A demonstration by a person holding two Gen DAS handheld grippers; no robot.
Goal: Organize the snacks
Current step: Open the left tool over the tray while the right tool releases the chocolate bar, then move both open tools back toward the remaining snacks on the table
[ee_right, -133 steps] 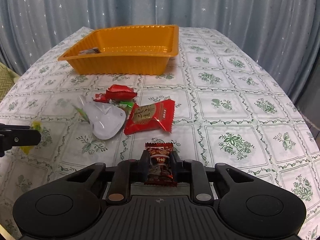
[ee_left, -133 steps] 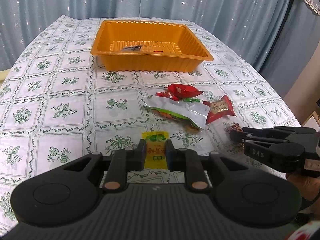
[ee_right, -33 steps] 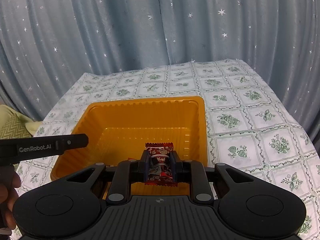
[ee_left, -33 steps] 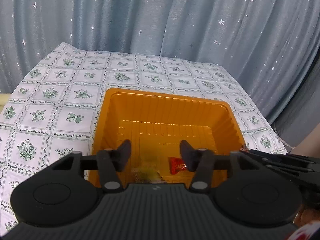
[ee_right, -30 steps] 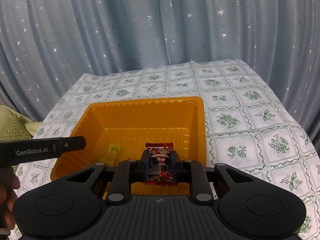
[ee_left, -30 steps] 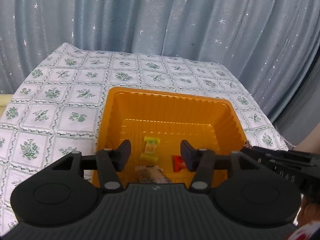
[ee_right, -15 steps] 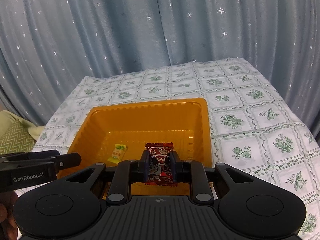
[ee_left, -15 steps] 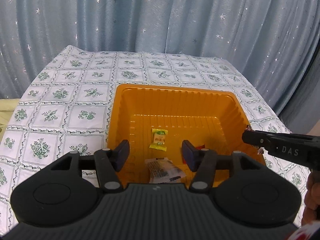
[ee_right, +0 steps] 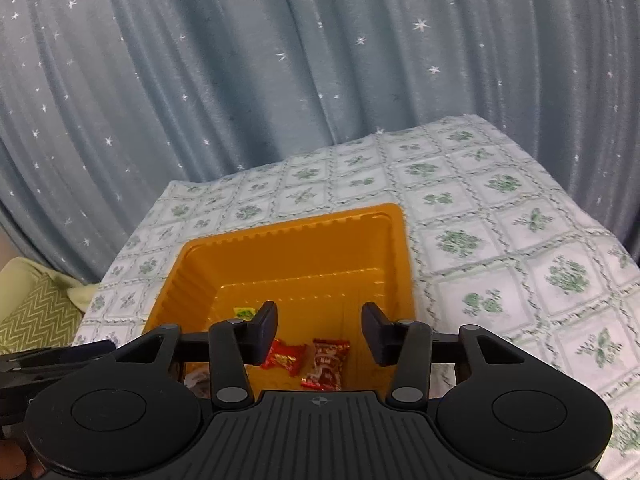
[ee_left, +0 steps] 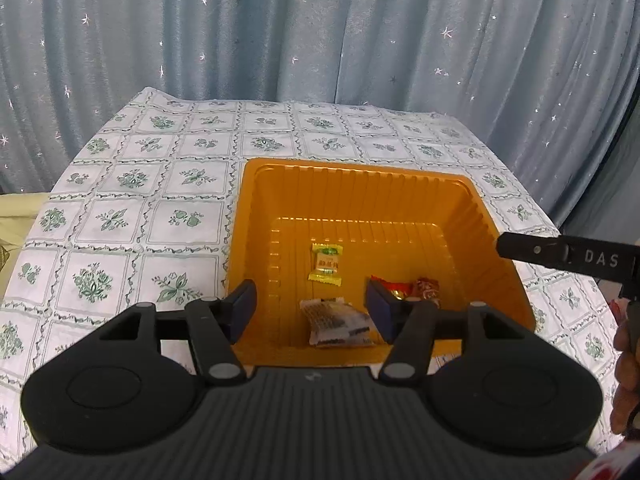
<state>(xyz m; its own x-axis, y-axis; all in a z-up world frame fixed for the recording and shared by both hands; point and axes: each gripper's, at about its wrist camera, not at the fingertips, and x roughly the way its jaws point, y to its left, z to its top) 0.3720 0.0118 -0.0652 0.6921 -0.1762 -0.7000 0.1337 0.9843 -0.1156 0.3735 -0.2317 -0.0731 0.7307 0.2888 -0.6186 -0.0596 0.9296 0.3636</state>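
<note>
Right gripper (ee_right: 319, 338) gapes over tray (ee_right: 296, 236); left view alone shows grey packet (ee_left: 336, 322).

Tray (ee_left: 504, 248) on tablecloth (ee_left: 160, 208), four snacks (ee_left: 326, 266) inside; curtain (ee_left: 280, 40) behind.

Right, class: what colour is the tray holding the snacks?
Orange. The tray shows best in the left wrist view, sitting on the green-patterned tablecloth.

Far half of the orange tray (ee_left: 256, 216) lies bare; yellow candy (ee_left: 327, 267) and red wrappers (ee_right: 304, 358) crowd the near floor.
</note>
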